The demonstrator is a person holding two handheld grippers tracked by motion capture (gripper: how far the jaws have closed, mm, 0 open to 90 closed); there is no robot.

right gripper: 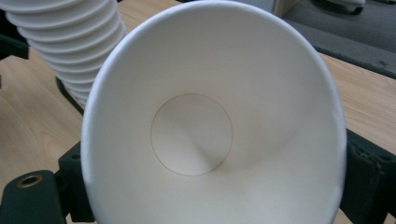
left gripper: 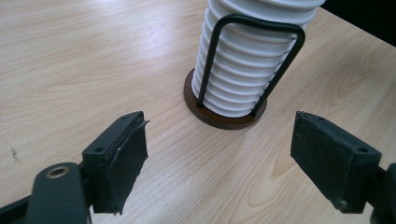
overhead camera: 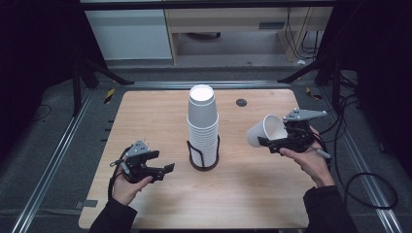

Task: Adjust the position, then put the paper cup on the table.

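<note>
I grip 1 paper cup [overhead camera: 266,130] in my right gripper [overhead camera: 272,141] near the table's [overhead camera: 145,111] right edge, my left gripper [overhead camera: 167,170] gaping empty beside the stack [overhead camera: 202,126], so next I carry it clear

I am working in what reads as a lab or test room, not a home. The wooden table [overhead camera: 160,111] stands on grey carpet [overhead camera: 58,160] inside a dark metal frame [overhead camera: 80,73], with rails [overhead camera: 46,167] along both sides. Loose cables [overhead camera: 362,184] run over the floor at the right. Behind the table I see a plain white cabinet [overhead camera: 128,34] and a pale wooden desk [overhead camera: 233,22] with more cables hanging by it.
</note>
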